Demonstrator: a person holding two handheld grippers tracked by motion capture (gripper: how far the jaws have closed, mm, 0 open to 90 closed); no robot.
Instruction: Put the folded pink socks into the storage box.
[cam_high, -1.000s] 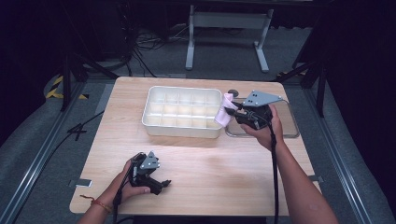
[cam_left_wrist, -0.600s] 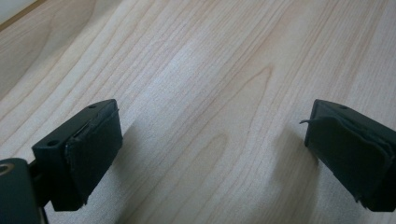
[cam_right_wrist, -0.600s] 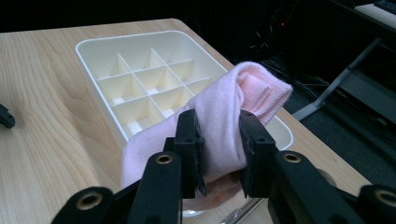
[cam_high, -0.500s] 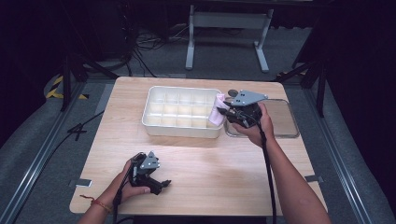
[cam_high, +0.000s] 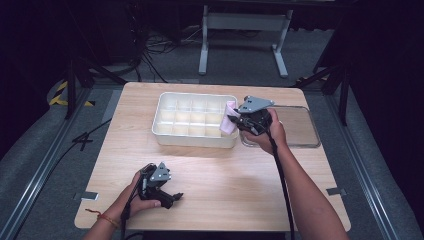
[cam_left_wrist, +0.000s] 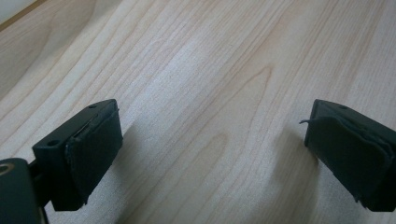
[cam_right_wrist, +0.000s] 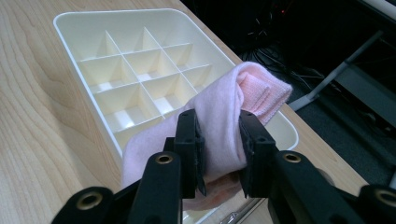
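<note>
Risk: rolled pink sock (cam_right_wrist: 224, 126) is snagging a divider of the compartment tray (cam_right_wrist: 140, 88) | right tool (cam_right_wrist: 219, 154) is clamping it | left tool (cam_left_wrist: 210, 149) is resting apart on counter (cam_left_wrist: 201, 60).

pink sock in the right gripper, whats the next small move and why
Probably ease the right gripper a little further over the white divided tray and lower it. The pink sock is clamped between its jaws right at the tray's near right edge, above the end cells, which look empty.
</note>
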